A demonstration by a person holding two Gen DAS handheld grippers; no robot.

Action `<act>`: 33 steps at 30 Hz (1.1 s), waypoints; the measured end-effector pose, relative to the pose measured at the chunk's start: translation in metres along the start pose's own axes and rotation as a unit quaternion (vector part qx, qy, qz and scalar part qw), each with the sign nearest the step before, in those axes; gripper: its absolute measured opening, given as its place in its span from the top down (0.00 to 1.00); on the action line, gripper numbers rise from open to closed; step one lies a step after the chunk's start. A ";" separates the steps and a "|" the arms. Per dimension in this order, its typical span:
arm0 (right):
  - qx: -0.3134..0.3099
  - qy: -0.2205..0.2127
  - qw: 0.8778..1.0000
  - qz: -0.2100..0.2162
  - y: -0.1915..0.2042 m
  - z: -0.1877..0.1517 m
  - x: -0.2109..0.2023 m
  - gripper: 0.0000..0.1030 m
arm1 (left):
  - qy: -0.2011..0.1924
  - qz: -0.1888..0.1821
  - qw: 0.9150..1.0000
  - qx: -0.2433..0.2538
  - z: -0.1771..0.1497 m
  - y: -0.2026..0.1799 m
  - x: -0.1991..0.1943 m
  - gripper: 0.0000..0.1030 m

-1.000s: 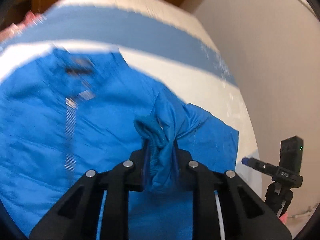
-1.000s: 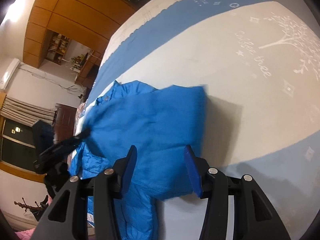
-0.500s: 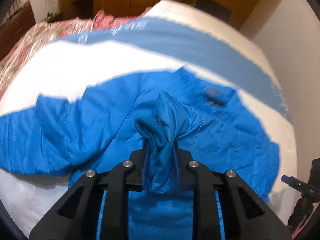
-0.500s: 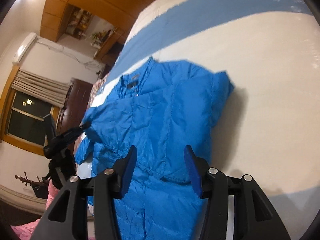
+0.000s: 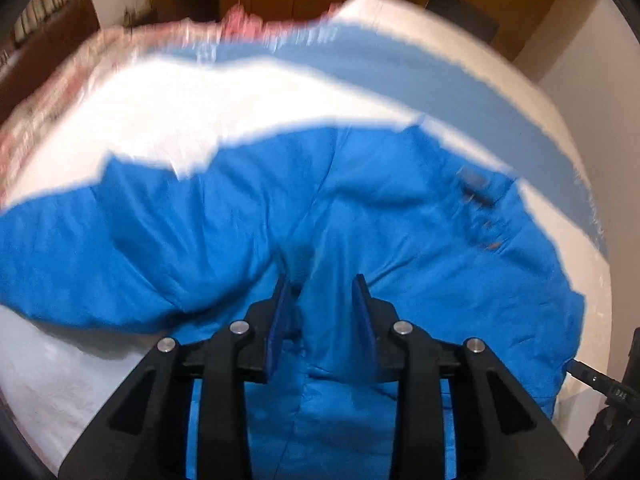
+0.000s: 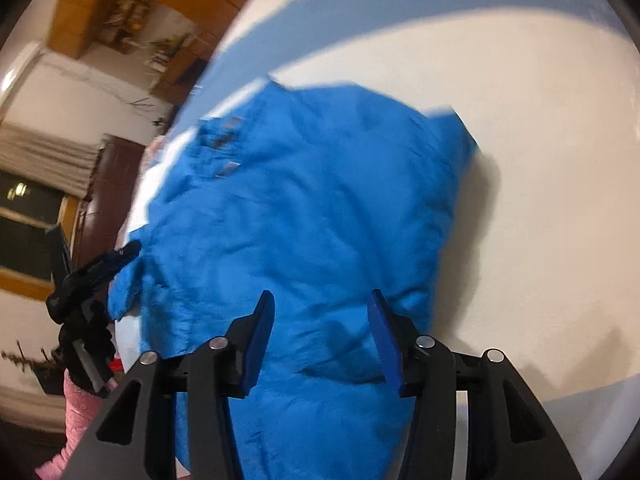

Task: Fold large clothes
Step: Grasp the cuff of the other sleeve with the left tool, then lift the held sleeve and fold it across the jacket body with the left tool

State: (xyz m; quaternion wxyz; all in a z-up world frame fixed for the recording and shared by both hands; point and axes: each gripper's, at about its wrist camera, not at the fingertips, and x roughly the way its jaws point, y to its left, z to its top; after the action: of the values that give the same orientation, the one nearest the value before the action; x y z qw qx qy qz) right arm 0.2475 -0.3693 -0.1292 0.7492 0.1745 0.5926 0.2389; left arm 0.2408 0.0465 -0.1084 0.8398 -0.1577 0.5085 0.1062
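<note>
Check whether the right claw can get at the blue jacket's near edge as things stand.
Probably yes. The right claw hangs open just above the blue jacket, nothing lies between its pads and the fabric, and the bed beside it looks bare.

Two close downward wrist views, shared jacket (image 5: pixel 400 220)

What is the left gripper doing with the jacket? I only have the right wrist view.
Observer: The left gripper has its jaws opening, with a ridge of the blue jacket between them, not pinched.
Operator: Is anything hanging off the bed there?
Observer: No. A long flap, likely a sleeve, lies spread sideways on the white bed cover.
Operator: Any obstacle nearby?
Observer: A black device on a stand, partly cut off, sits beside the bed's edge.
</note>
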 end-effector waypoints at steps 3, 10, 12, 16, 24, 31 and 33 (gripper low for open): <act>-0.013 -0.004 1.000 0.015 0.020 -0.004 -0.005 0.52 | -0.003 -0.028 0.999 0.022 -0.001 -0.019 -0.007 0.69; 0.004 0.039 0.999 -0.036 0.019 -0.014 0.045 0.53 | 0.069 -0.026 0.997 0.038 -0.019 -0.028 0.058 0.69; 0.016 0.038 0.999 -0.029 0.012 -0.017 0.055 0.52 | 0.062 -0.037 0.996 0.042 -0.020 -0.024 0.065 0.69; 0.007 0.022 0.999 -0.047 0.017 -0.022 0.060 0.52 | 0.063 -0.039 0.995 0.059 -0.021 -0.026 0.070 0.69; 0.003 -0.024 0.999 -0.045 0.050 -0.038 0.004 0.47 | 0.038 -0.094 0.995 0.000 -0.010 0.030 0.003 0.60; 0.005 -0.062 0.997 -0.042 0.077 -0.083 -0.035 0.43 | 0.000 -0.005 0.993 -0.117 -0.044 0.207 -0.060 0.47; 0.007 -0.064 0.997 -0.046 0.084 -0.090 -0.034 0.43 | -0.001 0.030 0.985 -0.167 -0.060 0.265 -0.067 0.47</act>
State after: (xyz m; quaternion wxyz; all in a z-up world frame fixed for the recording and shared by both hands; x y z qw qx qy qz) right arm 0.1414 -0.3209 -0.0772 0.7943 0.1675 0.5527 0.1887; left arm 0.0713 0.2687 -0.1163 0.7984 -0.2808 0.4874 0.2147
